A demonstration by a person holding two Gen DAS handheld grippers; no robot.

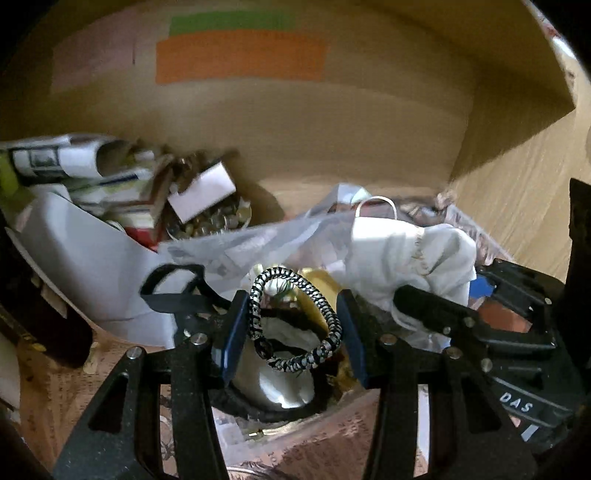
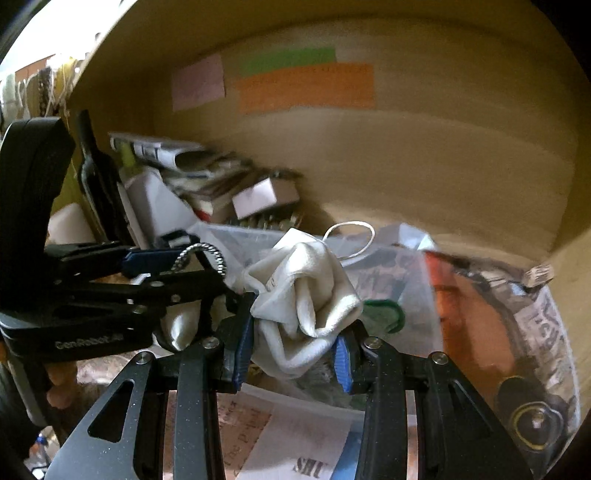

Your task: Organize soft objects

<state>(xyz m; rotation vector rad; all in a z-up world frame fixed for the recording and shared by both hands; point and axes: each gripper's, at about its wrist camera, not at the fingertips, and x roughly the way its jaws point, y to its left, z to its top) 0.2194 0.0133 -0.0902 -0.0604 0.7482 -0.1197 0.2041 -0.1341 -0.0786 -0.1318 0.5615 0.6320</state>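
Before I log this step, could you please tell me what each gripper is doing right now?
Left gripper: holding the black-and-white braided band between its jaws.
Right gripper: jaws closed on the white cloth.

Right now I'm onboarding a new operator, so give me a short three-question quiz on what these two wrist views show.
1. True or false: the right gripper has its jaws closed on the crumpled white cloth.
2. Multiple choice: what sits between the left gripper's jaws? A) a red ball B) the black-and-white braided cord loop C) a glass cup
3. Fill in: the strip above the orange paper label on the cardboard wall is coloured ____.

Key: 1 true; 2 B; 3 green.
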